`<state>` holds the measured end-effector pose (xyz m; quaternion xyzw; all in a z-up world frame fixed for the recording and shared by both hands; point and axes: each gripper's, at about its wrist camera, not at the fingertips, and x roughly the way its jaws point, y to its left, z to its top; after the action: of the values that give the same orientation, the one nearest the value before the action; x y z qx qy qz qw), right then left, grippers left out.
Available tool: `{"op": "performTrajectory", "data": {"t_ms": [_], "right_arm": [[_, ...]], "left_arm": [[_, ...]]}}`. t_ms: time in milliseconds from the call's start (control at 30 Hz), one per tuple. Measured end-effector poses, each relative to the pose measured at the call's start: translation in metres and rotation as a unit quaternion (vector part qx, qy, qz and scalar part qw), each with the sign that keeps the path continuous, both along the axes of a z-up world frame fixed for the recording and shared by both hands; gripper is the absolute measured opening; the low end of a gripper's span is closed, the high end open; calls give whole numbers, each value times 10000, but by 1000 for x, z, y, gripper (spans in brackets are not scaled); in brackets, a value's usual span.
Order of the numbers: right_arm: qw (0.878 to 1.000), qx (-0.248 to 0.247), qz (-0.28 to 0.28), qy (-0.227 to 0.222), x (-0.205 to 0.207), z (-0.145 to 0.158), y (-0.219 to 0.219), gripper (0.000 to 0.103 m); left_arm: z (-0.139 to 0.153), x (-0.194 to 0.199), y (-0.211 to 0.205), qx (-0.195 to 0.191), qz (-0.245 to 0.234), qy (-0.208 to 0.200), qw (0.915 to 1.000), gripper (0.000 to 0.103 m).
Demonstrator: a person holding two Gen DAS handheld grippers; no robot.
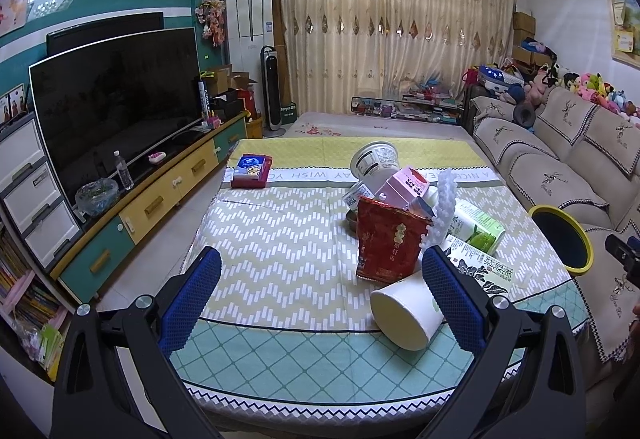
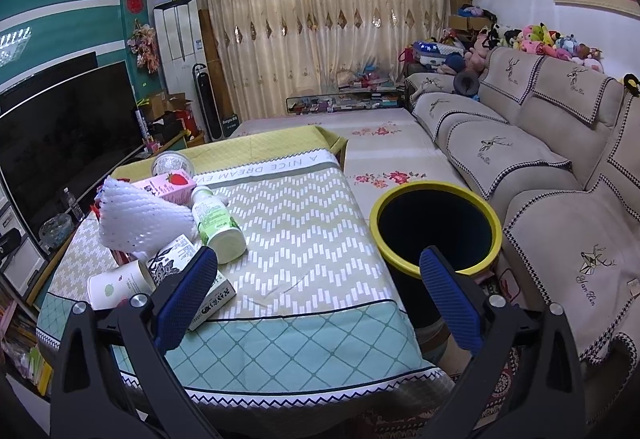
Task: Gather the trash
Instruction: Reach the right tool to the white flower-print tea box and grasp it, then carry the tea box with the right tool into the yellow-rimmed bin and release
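Left wrist view: left tool [image 1: 320, 291] open, nothing between the pads, hovering over the near edge of the desk [image 1: 280, 239]. Left to right on the cloth: red tissue box [image 1: 252, 170] alone at the far left, then the trash pile right of centre. Pile has a white tub [image 1: 374, 158] at the back, pink carton [image 1: 402, 187], red snack bag [image 1: 386, 241] standing in front, white foam net [image 1: 440, 211], green-label bottle [image 1: 478, 231], and a paper cup [image 1: 404, 313] on its side, mouth toward the camera, just beside the right pad. Only a slice of the yellow-rimmed bin [image 1: 560, 239] shows past the desk's right edge.

Right wrist view: right tool [image 2: 318, 295] also open and empty. Same pile sits at the left here; foam net [image 2: 138, 217] covers the snack bag, strawberry print shows on the pink carton [image 2: 168, 186], bottle [image 2: 216, 225] lies cap away. A flat printed box [image 2: 208, 299] lies behind the left pad. Bin [image 2: 436, 227] fully visible, standing on the floor between desk and sofa [image 2: 540, 159]; interior dark, contents cannot be made out.
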<state>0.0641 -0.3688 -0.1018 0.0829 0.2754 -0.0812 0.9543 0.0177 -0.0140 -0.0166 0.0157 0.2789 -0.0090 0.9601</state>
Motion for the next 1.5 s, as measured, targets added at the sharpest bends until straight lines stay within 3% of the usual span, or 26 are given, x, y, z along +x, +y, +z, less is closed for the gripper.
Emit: {"op": "performTrajectory", "data": {"t_ms": [233, 333, 433, 667, 1100, 1133, 1167, 1500], "right_arm": [[9964, 231, 758, 286, 26, -28, 25, 96], [9885, 225, 1403, 523, 43, -46, 49, 96], [9826, -37, 1748, 631, 57, -58, 68, 96], [9694, -66, 2298, 862, 84, -79, 81, 96], [9524, -306, 2831, 1084, 115, -99, 99, 96], [9522, -288, 2841, 1089, 113, -98, 98, 91], [9519, -267, 2854, 1083, 111, -98, 97, 78], [9600, -98, 2645, 908, 69, -89, 79, 75]], "left_arm": [[-11, 9, 4, -22, 51, 110, 9999, 99], [-18, 14, 5, -40, 24, 180, 9998, 99], [-23, 18, 4, -47, -18, 240, 9997, 99], [-33, 27, 0, -11, -31, 339, 9994, 99], [-39, 34, -9, 63, -87, 418, 9991, 99], [-39, 34, -10, 64, -92, 417, 9991, 99], [-39, 34, -10, 65, -94, 416, 9991, 99], [-39, 32, -11, 26, -139, 403, 9991, 99]]}}
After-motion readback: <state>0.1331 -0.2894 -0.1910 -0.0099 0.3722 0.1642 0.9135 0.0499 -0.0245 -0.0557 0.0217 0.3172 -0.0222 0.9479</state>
